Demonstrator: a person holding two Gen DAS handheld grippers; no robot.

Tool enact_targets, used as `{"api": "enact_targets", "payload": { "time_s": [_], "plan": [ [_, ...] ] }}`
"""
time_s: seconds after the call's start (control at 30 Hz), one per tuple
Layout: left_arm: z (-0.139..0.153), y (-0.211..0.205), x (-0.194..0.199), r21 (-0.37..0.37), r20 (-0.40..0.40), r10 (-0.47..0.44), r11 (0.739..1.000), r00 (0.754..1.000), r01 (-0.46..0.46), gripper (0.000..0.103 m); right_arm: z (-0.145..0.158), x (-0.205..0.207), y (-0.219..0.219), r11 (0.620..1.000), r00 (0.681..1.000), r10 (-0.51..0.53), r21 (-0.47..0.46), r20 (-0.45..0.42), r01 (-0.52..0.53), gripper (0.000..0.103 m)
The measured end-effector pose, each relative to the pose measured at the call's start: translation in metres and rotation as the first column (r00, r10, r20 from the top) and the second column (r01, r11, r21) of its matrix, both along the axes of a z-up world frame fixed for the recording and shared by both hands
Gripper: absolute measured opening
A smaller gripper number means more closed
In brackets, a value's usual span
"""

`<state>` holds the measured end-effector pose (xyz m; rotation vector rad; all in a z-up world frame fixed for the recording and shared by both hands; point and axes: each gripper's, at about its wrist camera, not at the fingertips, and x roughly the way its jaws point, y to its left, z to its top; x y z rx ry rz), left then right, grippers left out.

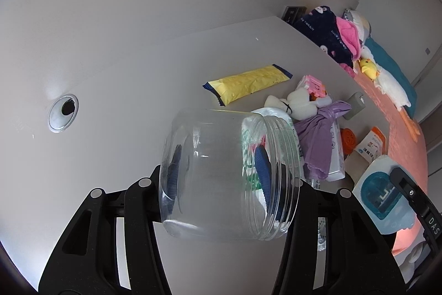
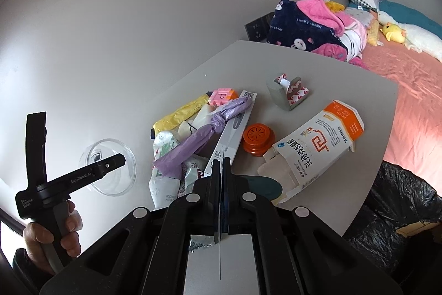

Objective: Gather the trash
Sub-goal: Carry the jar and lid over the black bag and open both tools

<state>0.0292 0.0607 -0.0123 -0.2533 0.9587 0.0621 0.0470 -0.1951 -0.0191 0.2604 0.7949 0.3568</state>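
My left gripper (image 1: 218, 170) is shut on a clear plastic jar (image 1: 221, 173). The jar lies on its side above the white desk (image 1: 124, 101), mouth to the right, with a blue pad on each side of it. In the right wrist view the same jar (image 2: 121, 179) hangs beside the left gripper (image 2: 80, 140), which a hand holds. My right gripper (image 2: 221, 165) is shut on a flat blue and white pack (image 1: 378, 198), seen edge-on between its pads. A trash pile holds a yellow wrapper (image 1: 246, 83) and a knotted purple bag (image 2: 199, 137).
A white and orange carton (image 2: 317, 148), an orange lid (image 2: 258, 138) and a grey tape holder (image 2: 287, 93) lie on the desk. A black trash bag (image 2: 400, 212) stands open off the desk's right corner. A pink bed (image 2: 400, 79) with blankets lies behind. A cable hole (image 1: 63, 112) sits left.
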Motion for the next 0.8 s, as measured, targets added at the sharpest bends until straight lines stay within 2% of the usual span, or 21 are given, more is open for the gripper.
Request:
{"api": "enact_targets", "payload": {
  "time_s": [0.43,0.8],
  "plan": [
    [0.032,-0.054,-0.012,0.014,0.070,-0.120,0.993,0.990,0.119,0.050,0.026,-0.037,-0.046,0.995,0.993,-0.099,0.015,0.062,0.099,0.003],
    [0.039,-0.132,-0.015,0.009,0.088,-0.290,0.957,0.953,0.290,0.050,0.028,-0.075,-0.107,0.972,0.970,-0.234,0.007,0.064,0.234,0.003]
  ]
}}
